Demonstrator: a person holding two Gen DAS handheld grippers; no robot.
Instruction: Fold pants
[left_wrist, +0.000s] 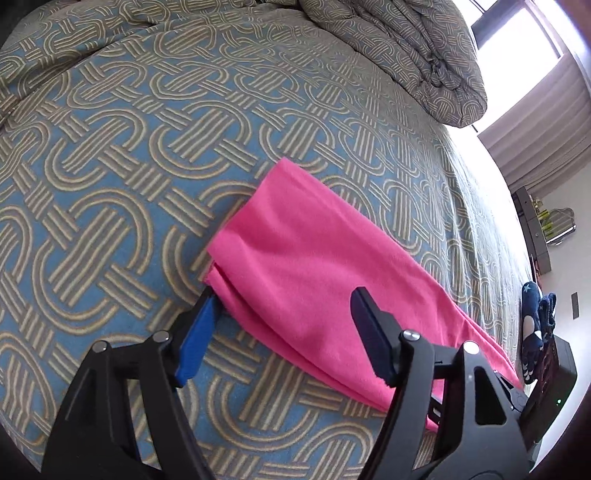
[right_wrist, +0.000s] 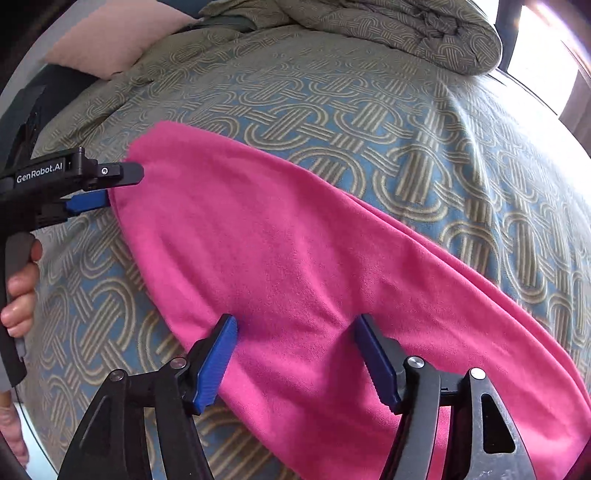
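Note:
The pink pants (left_wrist: 306, 254) lie folded lengthwise in a long band on the patterned bedspread (left_wrist: 122, 155); they also fill the right wrist view (right_wrist: 295, 251). My left gripper (left_wrist: 284, 306) is open, its jaws set wide around the band's near end, the left finger at the cloth edge. It also shows at the left in the right wrist view (right_wrist: 122, 188), at the end of the pants. My right gripper (right_wrist: 295, 332) is open, its jaws wide apart over the near edge of the pants.
A bunched duvet (left_wrist: 417, 55) lies at the far side of the bed, also in the right wrist view (right_wrist: 406, 29). A pink pillow (right_wrist: 118, 37) is at the back left. The bed's right edge drops to the floor with dark slippers (left_wrist: 535, 325) and a window (left_wrist: 524, 33) beyond.

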